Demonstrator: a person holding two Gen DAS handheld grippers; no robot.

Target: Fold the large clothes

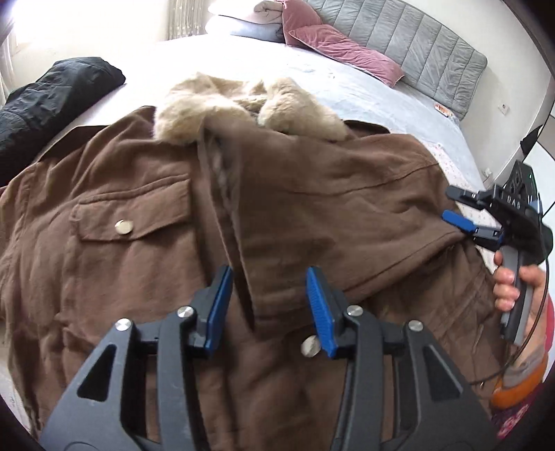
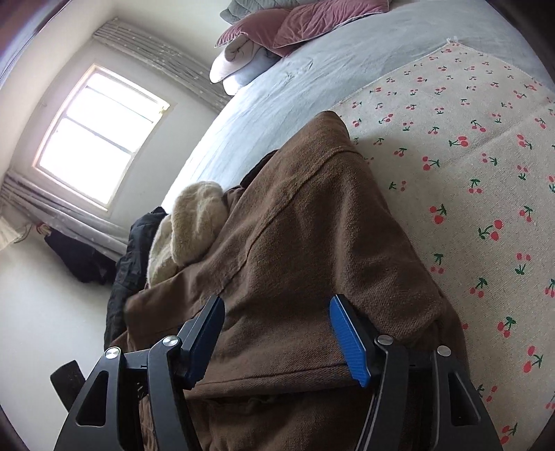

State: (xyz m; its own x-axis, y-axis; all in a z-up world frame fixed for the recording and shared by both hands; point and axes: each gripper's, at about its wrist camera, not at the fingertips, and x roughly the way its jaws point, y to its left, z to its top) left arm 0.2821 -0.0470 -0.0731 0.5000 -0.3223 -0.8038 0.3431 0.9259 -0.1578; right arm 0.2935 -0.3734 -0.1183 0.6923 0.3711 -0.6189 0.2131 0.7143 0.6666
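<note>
On the bed (image 1: 364,90), brown jacket (image 1: 138,215) spread front-up, fur collar (image 1: 194,107) toward the pillows (image 2: 312,24). Left gripper (image 1: 269,301) partly open, straddling the front placket, pads not pressing. Right gripper (image 2: 277,340) half open around the folded sleeve; grip cannot be told.

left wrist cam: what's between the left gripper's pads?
In the left wrist view, the left gripper straddles the brown jacket's front placket edge; pads not pressing yet.

Matt brown cloth jacket (image 1: 145,194) — fluffy collar (image 1: 194,104)
</note>
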